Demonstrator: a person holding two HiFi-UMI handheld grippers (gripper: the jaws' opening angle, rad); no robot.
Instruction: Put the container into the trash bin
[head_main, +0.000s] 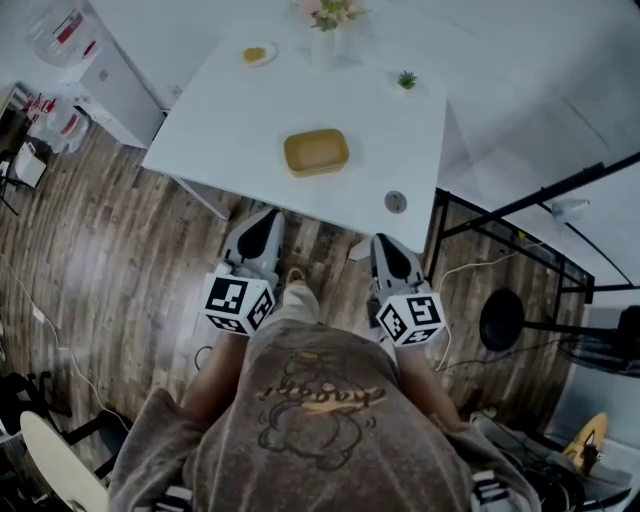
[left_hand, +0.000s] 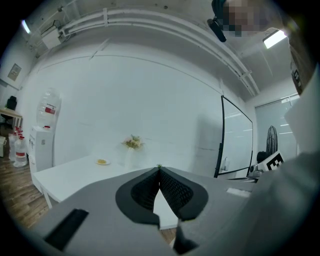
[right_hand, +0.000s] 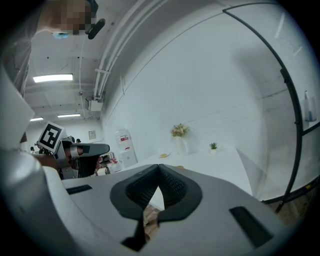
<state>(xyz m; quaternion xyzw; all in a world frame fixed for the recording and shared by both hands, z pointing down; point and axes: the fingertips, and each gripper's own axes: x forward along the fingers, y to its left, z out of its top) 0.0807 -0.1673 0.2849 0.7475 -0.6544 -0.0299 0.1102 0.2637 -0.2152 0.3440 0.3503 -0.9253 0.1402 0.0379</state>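
A shallow tan container lies on the white table, near the edge closest to me. Both grippers hang over the wooden floor just short of that edge. My left gripper points at the table left of the container, and its jaws meet at the tips with nothing between them. To the container's right my right gripper is shut and empty too. No trash bin shows in any view.
On the table stand a flower vase, a small plate, a tiny green plant and a round grey disc. A black metal frame and a fan stand to the right, a water dispenser at the far left.
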